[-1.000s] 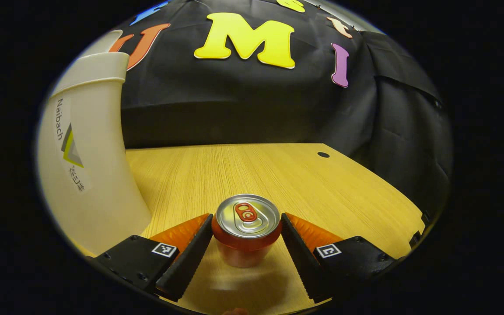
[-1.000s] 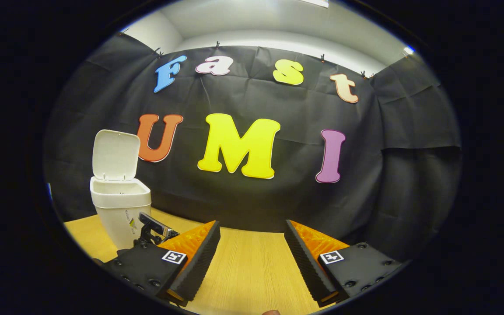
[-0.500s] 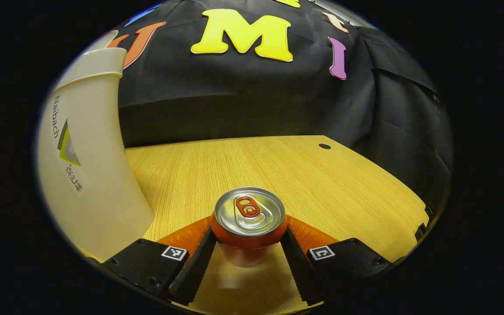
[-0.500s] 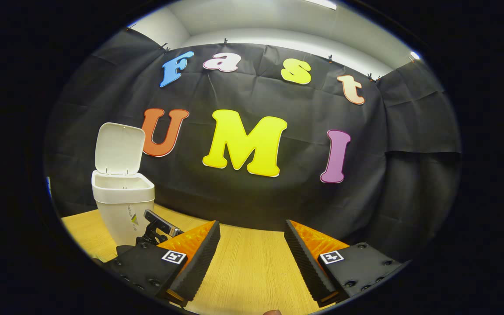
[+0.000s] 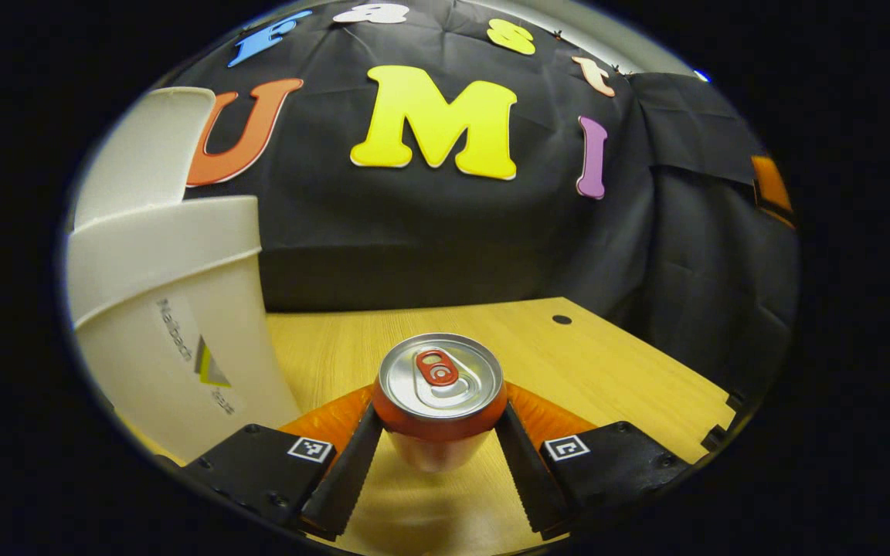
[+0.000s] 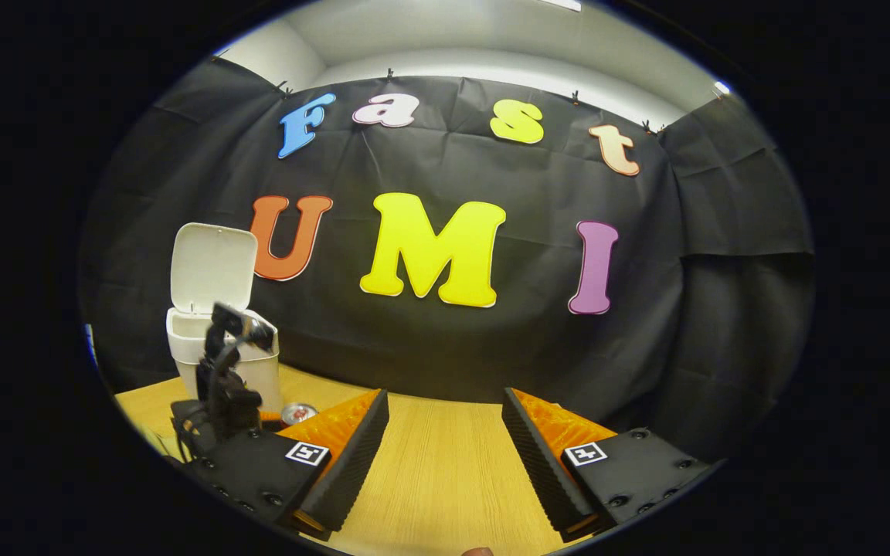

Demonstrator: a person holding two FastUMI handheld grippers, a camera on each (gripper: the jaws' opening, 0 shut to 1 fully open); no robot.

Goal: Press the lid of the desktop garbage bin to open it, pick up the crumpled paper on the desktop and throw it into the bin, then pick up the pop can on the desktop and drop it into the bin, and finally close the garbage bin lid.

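Beside the open bin (image 5: 159, 309), the left gripper (image 5: 439, 455) clamps the upright pop can (image 5: 439, 401). Keep the can level; clear the rim before releasing. The right gripper (image 6: 445, 455) hangs open, empty.

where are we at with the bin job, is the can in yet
Not yet. Done: the white plastic bin stands with its flip lid raised. No crumpled paper lies on the visible yellow wooden desktop, though the bin's inside is hidden. In hand: the left hand-held gripper is closed on the orange pop can with the silver top, beside the bin. Left: drop the can in and close the lid. The right hand-held gripper is open, holding nothing.
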